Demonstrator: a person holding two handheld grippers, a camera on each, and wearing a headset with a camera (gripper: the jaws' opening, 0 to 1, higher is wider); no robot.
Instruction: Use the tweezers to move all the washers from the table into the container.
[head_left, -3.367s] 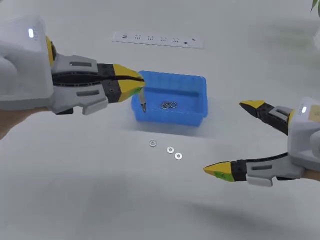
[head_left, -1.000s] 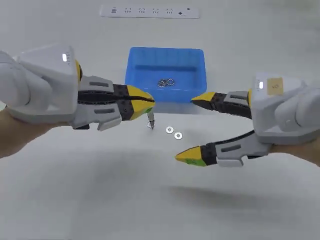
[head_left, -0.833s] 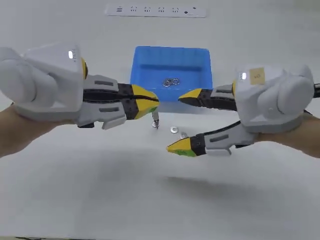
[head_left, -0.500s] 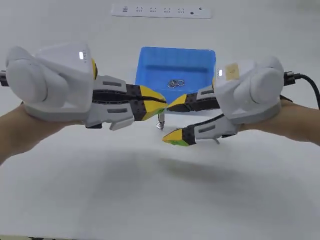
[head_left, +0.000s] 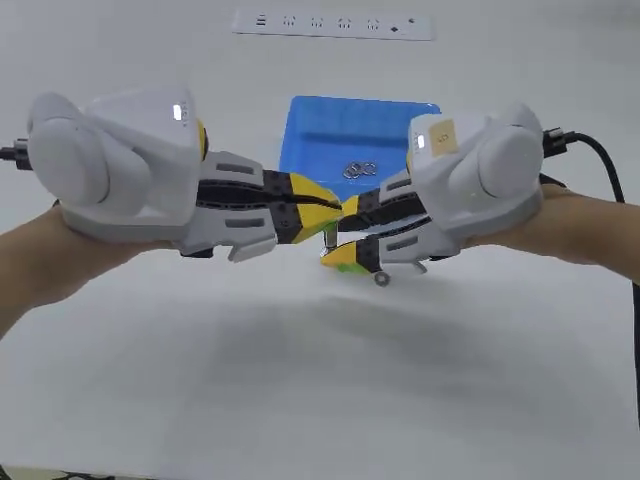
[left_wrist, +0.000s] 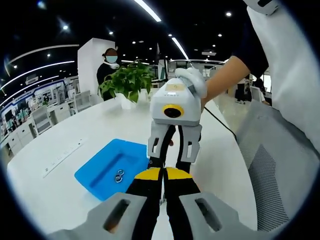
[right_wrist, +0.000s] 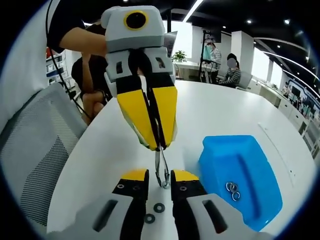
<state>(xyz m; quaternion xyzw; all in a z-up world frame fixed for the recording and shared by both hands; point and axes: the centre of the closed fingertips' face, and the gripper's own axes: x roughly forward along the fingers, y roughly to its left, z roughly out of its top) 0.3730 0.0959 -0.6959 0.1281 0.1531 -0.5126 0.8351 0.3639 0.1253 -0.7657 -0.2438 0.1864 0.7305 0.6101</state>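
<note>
Counted two washers (head_left: 358, 170) down inside the blue container (head_left: 310, 125) and called that part done. Saw the container at 12 o'clock from both gripper tips, close by. Spotted more washers out on the table (head_left: 300, 400): one loose washer (head_left: 381, 279) at about 5 o'clock from the tips in the head view, and a pair of washers (right_wrist: 159, 207) low between the right jaws in the right gripper view. Maybe counted one of them twice. Noticed a small ring at the tip of the tweezers (right_wrist: 161, 167) — maybe a washer caught there, maybe not; could not tell. Found the tweezers pinched tight in the closed jaws of the left gripper (left_wrist: 163, 175), pointing down at the table. Found the right gripper (right_wrist: 160, 177) with only a narrow gap, one jaw on each side of the tweezers' legs, not squeezing them as far as seen. Judged the job about half done at best — at least two washers left to carry over.
</note>
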